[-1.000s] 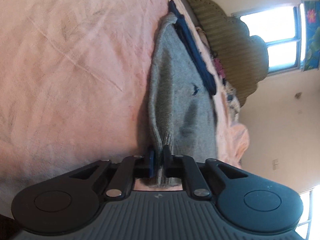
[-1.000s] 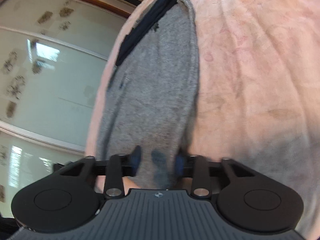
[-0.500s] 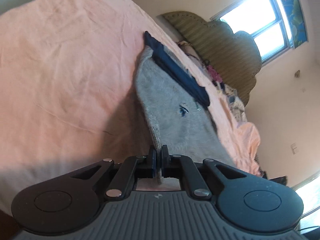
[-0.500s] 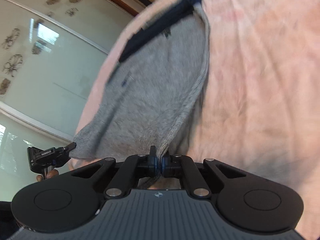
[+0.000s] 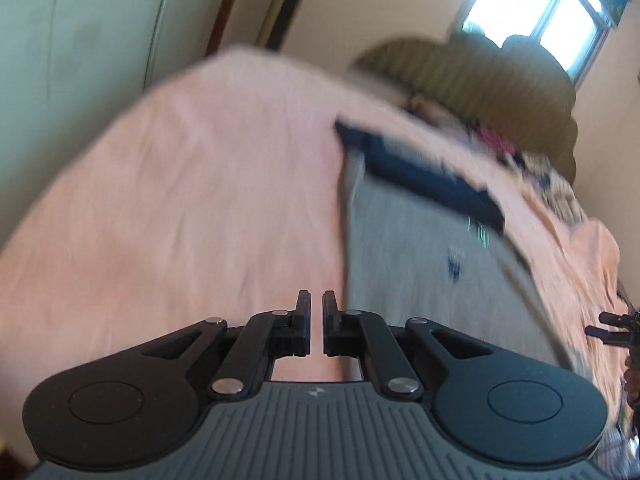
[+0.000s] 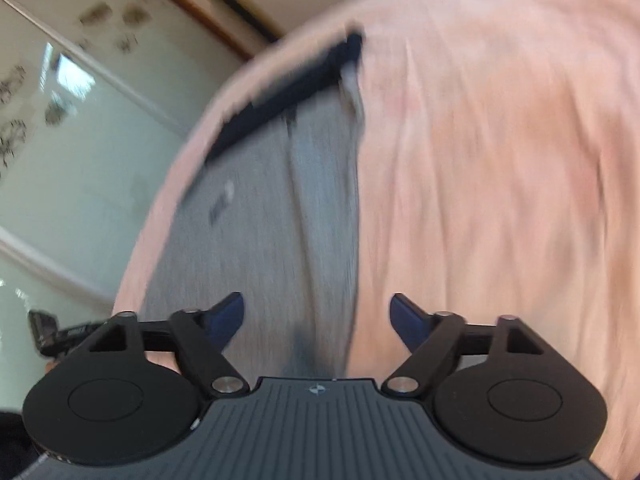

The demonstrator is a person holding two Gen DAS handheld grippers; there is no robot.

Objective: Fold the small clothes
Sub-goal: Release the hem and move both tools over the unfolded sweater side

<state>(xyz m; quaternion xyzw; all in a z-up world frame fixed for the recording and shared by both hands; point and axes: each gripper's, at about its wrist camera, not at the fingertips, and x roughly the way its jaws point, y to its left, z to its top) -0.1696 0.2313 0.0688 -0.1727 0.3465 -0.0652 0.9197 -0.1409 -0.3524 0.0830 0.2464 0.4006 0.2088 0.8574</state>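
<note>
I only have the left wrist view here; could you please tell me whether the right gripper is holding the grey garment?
Observer: No. The right gripper has just been opening its jaws. They stand wide apart, with nothing pinched between them.
Operator: Thank you. Where is the garment relative to it?
Observer: The grey garment lies on the pink sheet and shows through the gap between the jaws.
Operator: Does it look smooth from that side?
Observer: Not quite. A lengthwise crease runs down it, though blur hides finer detail.
</note>
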